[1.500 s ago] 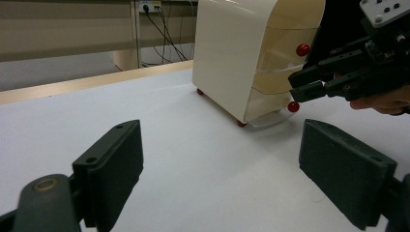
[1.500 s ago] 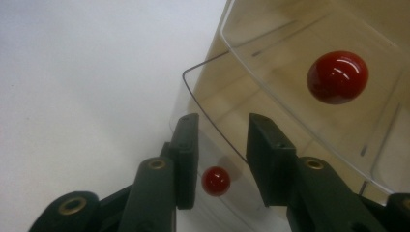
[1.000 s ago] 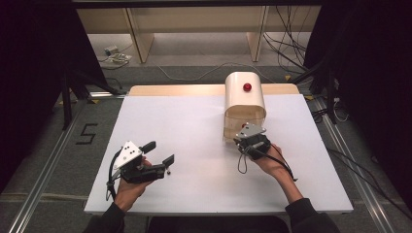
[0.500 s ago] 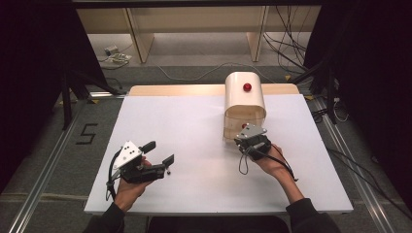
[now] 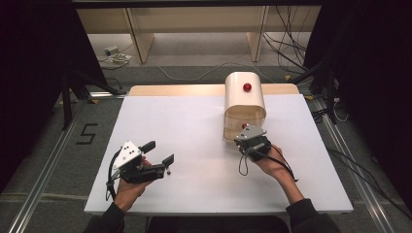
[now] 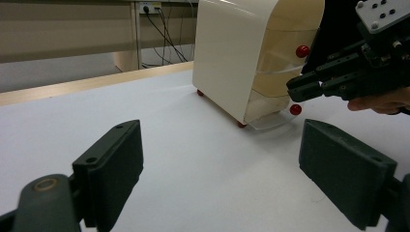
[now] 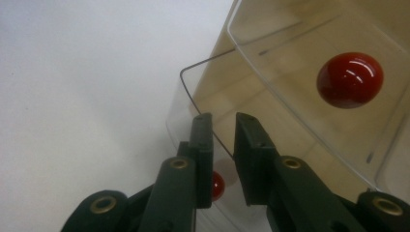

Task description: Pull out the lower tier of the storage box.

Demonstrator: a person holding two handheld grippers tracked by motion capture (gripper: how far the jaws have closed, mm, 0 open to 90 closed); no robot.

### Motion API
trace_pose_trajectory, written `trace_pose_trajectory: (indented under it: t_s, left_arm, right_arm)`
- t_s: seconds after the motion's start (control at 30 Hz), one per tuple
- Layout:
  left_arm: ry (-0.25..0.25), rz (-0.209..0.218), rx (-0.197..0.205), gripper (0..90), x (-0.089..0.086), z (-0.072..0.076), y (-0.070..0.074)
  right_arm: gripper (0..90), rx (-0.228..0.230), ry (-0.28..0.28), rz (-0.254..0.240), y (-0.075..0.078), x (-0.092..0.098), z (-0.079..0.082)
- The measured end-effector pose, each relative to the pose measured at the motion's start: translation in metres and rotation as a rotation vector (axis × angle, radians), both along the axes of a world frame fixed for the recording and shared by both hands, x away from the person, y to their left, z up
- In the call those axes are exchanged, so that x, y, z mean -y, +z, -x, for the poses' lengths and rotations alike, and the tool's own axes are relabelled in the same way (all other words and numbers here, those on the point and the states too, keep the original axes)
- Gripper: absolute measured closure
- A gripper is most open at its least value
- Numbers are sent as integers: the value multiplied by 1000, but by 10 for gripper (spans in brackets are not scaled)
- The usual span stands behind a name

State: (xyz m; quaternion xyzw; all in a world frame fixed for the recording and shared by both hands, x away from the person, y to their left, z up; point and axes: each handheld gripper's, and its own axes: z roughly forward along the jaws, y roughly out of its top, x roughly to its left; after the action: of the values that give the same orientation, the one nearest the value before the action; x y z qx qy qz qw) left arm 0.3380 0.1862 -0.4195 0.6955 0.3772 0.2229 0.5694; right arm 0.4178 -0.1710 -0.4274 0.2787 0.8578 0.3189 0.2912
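Note:
A cream drawer cabinet point(image 5: 244, 99) with clear drawers and red knobs stands at the table's back right. Its bottom drawer point(image 6: 269, 121) is pulled out a little. My right gripper point(image 5: 243, 137) is at that drawer's front. In the right gripper view its jaws point(image 7: 223, 118) stand almost together, with the drawer's clear front edge running between them. The bottom knob point(image 7: 217, 186) shows low in the narrow gap, and a bigger knob point(image 7: 349, 79) sits above. My left gripper point(image 5: 159, 152) rests wide open and holds nothing at the front left, aimed at the cabinet point(image 6: 227, 53).
The white table top point(image 5: 194, 126) ends in a wooden strip point(image 5: 170, 90) at the back. Cables point(image 5: 286, 53) and wooden furniture legs point(image 5: 137, 41) are on the floor beyond. A hand holds each gripper from the near edge.

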Motion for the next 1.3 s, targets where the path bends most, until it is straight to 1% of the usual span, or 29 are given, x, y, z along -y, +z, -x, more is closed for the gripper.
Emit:
trace_pose_trajectory:
  t_s: [0.57,1.1,1.3]
  left_arm:
    - [1,0,1,158,-1,0,0]
    - [2,2,2,158,-1,0,1]
    - [1,2,3,158,-1,0,1]
  right_arm:
    - [786,-3,9,0,0,0,4]
    - [790,-7,31,13,-1,1,9]
    - [790,-7,31,17,-1,1,10]
